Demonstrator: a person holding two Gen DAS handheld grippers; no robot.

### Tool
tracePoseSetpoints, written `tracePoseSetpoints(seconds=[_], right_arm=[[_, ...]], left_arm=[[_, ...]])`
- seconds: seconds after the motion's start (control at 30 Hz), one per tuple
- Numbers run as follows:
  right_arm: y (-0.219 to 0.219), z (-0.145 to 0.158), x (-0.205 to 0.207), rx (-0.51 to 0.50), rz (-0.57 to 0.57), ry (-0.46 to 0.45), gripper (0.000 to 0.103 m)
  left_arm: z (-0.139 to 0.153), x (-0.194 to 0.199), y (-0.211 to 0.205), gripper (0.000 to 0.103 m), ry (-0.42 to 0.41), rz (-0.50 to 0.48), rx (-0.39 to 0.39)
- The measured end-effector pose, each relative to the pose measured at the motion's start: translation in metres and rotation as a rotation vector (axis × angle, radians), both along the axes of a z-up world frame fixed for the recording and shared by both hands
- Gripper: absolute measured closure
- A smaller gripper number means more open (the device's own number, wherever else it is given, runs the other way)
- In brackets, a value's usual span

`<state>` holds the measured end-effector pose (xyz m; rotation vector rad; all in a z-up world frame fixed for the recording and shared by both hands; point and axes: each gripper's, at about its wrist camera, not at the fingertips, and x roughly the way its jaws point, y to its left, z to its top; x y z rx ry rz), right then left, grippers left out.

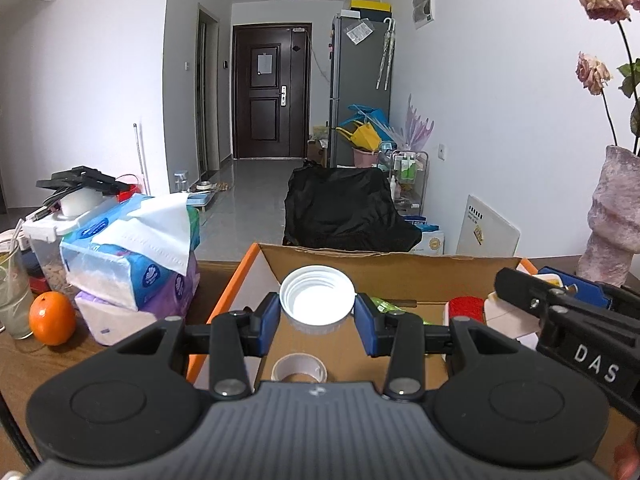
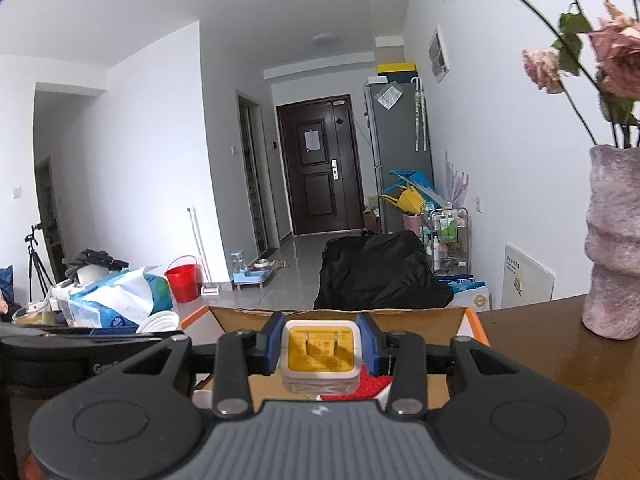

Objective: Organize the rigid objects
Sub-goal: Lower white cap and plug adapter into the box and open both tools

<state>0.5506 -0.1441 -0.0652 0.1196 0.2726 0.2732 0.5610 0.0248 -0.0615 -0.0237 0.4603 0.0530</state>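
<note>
While held above the open cardboard box (image 1: 400, 268), one round ribbed white plastic cap (image 1: 317, 300) sits clamped in the left gripper (image 1: 318, 322); the right gripper (image 2: 322, 346) clamps one square white-and-yellow charger (image 2: 320, 354). One tape roll (image 1: 299, 367) lies inside.

My room was evenly and softly lit, with white walls (image 1: 100, 80) bright and shadows faint. Both fisheye views bent strongly at the dark-cornered edges, and the flowers (image 2: 616, 56) looked slightly soft.
</note>
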Motion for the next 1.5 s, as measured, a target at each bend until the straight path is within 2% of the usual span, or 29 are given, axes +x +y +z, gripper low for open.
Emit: tracePoseSetpoints(seconds=[0.3,0.73,0.77,0.83,0.87,0.9,0.93,0.97,1.03,1.17,1.5], right_arm=[[0.007,-0.005,0.018,-0.021,0.003,0.03,0.065],[0.01,-0.009,0.018,-0.058,-0.02,0.05,0.065],[0.01,-0.009,0.018,-0.065,-0.016,0.06,0.065],[0.008,-0.007,0.019,-0.074,-0.022,0.075,0.063],[0.007,-0.006,0.018,-0.074,-0.028,0.075,0.052],[0.005,-0.005,0.017,-0.076,-0.037,0.078,0.027],[0.003,-0.003,0.015,-0.072,-0.047,0.074,0.014],[0.0,-0.002,0.013,-0.065,-0.059,0.061,0.0],[-0.004,0.001,0.01,-0.06,-0.086,0.041,0.0],[-0.009,0.001,0.012,-0.033,-0.092,0.059,0.0],[-0.004,-0.001,0.009,-0.051,-0.091,0.056,0.0]], left_arm=[[-0.012,0.023,0.005,0.062,0.033,0.002,0.026],[-0.016,0.027,0.01,0.06,0.052,-0.016,0.021],[-0.016,0.026,0.009,0.058,0.05,-0.015,0.028],[-0.015,0.024,0.009,0.036,0.04,-0.01,0.034],[-0.014,0.022,0.01,0.029,0.026,-0.004,0.033],[-0.012,0.021,0.012,0.015,0.017,0.008,0.032],[-0.011,0.019,0.014,0.006,0.007,0.017,0.028],[-0.009,0.017,0.015,0.002,-0.005,0.023,0.024],[-0.007,0.015,0.016,0.0,-0.019,0.031,0.026],[-0.009,0.017,0.016,0.0,0.008,0.038,0.032],[-0.005,0.011,0.016,0.0,-0.002,0.037,0.024]])
